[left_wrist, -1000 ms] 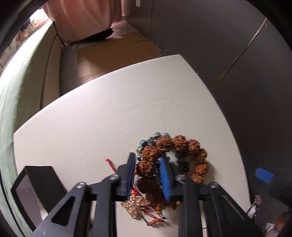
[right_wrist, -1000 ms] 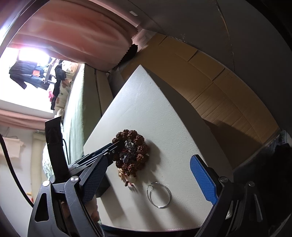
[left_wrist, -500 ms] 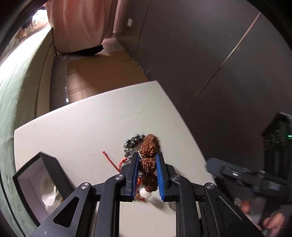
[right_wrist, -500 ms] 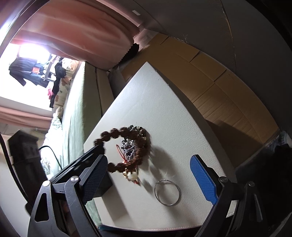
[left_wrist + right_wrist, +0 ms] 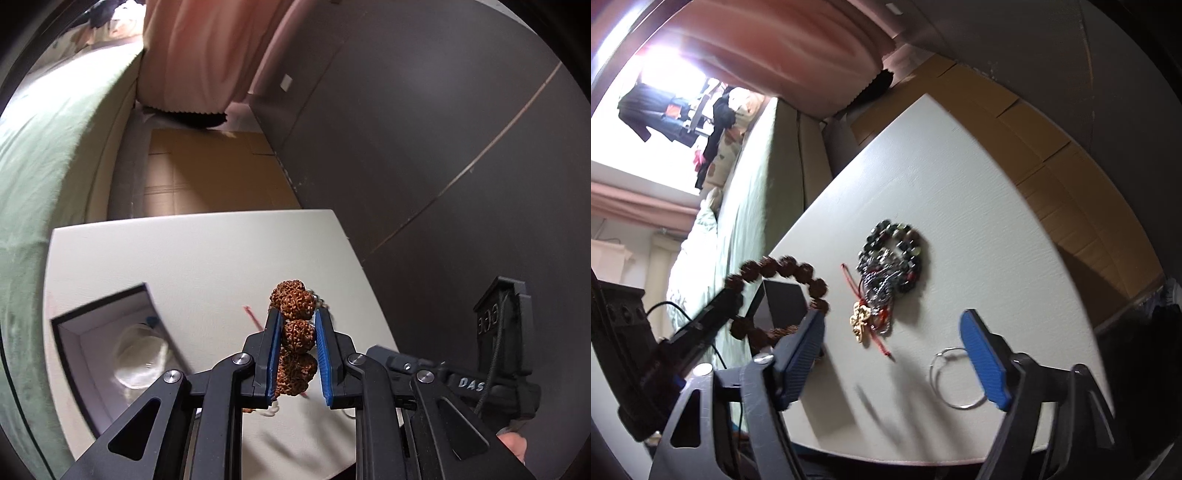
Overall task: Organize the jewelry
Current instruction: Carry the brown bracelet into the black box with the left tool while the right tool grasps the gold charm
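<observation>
Brown seed bracelet lifted clear of the table, clamped in the left gripper.

The left gripper point(image 5: 298, 345) is closed on one knobbly bead of the brown bead bracelet point(image 5: 295, 332), which hangs in the air above the white table point(image 5: 192, 266), near the open black box point(image 5: 110, 354). Seen from the right wrist, its loop stands roughly upright, long axis running up and away from the jaws. A single-bead hold could let the ring swing or slip on the way to the box. The right gripper point(image 5: 894, 354) has nothing between its pads and its jaws are closing; it hovers near the thin silver hoop point(image 5: 955, 376), which could skid off the table edge. The dark bead bracelet point(image 5: 892, 258) with red cord and gold charm point(image 5: 860, 321) lies flat mid-table.
</observation>
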Demonstrator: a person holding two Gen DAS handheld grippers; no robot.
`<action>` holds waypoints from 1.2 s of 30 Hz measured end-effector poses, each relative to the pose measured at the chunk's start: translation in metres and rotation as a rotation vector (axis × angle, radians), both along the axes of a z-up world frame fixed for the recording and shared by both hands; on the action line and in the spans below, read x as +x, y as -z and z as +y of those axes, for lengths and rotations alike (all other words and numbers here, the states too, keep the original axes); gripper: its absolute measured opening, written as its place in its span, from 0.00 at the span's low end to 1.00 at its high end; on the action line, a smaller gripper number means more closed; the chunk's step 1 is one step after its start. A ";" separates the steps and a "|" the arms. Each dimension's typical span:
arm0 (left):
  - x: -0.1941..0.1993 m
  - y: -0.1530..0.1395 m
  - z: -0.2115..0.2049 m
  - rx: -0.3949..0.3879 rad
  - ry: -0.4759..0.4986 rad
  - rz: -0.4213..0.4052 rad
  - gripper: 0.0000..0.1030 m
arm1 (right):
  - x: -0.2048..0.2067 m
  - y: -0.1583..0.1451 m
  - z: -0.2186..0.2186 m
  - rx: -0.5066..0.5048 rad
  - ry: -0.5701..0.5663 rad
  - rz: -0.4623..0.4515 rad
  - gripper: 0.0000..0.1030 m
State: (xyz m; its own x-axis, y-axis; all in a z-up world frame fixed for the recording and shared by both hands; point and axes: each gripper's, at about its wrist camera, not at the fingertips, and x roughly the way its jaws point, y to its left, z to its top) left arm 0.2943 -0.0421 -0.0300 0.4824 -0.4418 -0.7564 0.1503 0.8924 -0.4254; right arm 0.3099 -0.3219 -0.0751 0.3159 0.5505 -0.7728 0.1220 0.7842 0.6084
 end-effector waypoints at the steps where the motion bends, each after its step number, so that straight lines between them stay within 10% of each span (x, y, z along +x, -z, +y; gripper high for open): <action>1: -0.001 -0.001 0.004 -0.002 -0.004 -0.002 0.18 | 0.001 0.002 0.005 0.000 -0.008 0.006 0.67; 17: -0.016 -0.025 0.067 -0.078 -0.070 -0.056 0.18 | 0.010 0.023 0.078 -0.063 -0.124 0.041 0.37; 36: -0.018 -0.010 0.116 -0.037 -0.172 -0.024 0.18 | 0.013 0.022 0.111 -0.382 -0.175 0.002 0.19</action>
State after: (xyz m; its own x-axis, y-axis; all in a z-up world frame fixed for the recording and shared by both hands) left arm 0.2760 0.0735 -0.0202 0.5713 -0.3786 -0.7282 0.0071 0.8895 -0.4568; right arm 0.3233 -0.2113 -0.0967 0.2414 0.2699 -0.9321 -0.0325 0.9622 0.2702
